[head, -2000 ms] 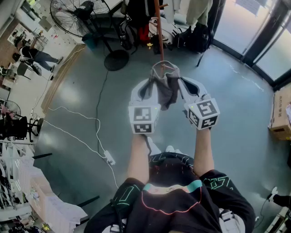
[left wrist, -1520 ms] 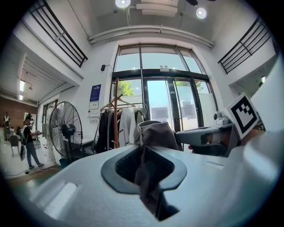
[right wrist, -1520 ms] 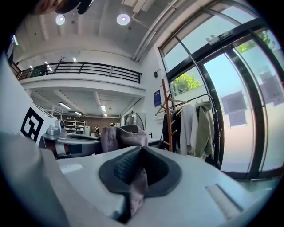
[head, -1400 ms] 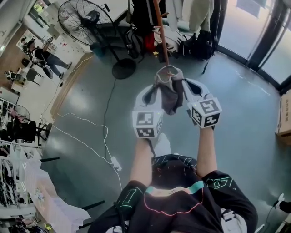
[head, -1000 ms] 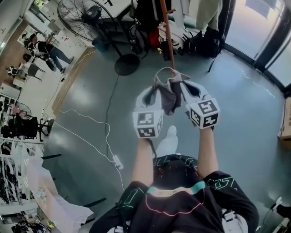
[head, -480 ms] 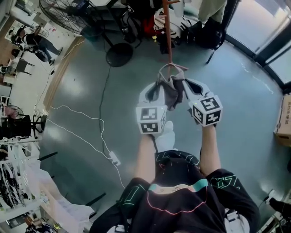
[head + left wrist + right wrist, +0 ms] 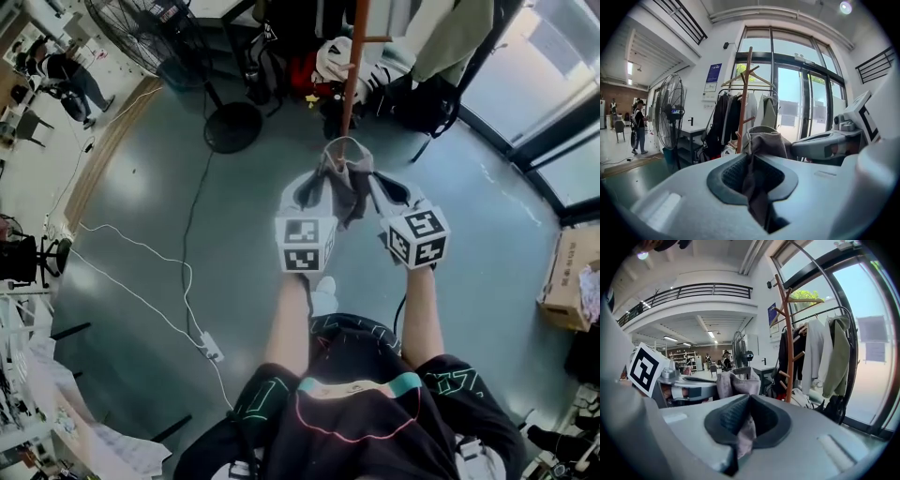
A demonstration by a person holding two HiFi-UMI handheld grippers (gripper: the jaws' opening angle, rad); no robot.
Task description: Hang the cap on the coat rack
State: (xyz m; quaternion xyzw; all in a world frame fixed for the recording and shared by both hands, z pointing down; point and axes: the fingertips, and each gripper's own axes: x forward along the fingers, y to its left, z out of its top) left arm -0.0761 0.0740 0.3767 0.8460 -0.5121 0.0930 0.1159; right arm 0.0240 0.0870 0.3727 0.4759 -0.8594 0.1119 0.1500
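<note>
With the left tongs [image 7: 314,187] and right tongs [image 7: 382,190] both clamped on the cap [image 7: 345,187], held at frame centre near the coat rack [image 7: 352,66] pole, the approach appears nearly complete; hooking onto a peg remains.

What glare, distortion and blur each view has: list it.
Head view: daylight washes out the glass doors, sheen on the floor. Left gripper view: fisheye, black corners, bright windows backlight the coat rack and cap. Right gripper view: balcony rail bowed, big window pale.
</note>
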